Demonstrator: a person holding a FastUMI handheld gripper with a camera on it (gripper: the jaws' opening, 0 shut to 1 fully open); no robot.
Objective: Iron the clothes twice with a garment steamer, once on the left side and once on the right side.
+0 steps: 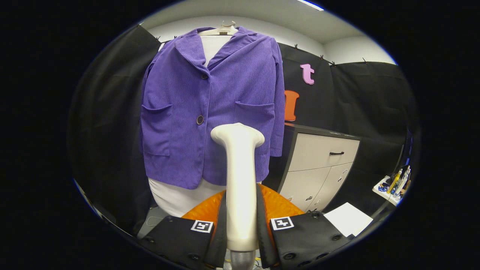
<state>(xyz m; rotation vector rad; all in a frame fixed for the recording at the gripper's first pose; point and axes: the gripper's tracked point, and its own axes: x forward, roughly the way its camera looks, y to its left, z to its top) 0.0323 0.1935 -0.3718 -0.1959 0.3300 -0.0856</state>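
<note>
A purple corduroy jacket (pixel 210 105) hangs on a hanger over a white mannequin torso (pixel 176 198), facing me. My gripper (pixel 241 225) is shut on the cream-white garment steamer (pixel 240 168), both black fingers (pixel 221 221) pressing its handle from either side. The steamer stands upright between the fingers, its head level with the jacket's lower right part, just below the right pocket. Whether the head touches the cloth I cannot tell. An orange part (pixel 279 204) of the gripper shows behind the handle.
A cabinet (pixel 322 165) with pale drawers and a dark top stands right of the jacket. A white sheet (pixel 347 219) lies below it. Several small bottles (pixel 397 182) sit on a shelf at the far right. Black cloth walls surround the booth.
</note>
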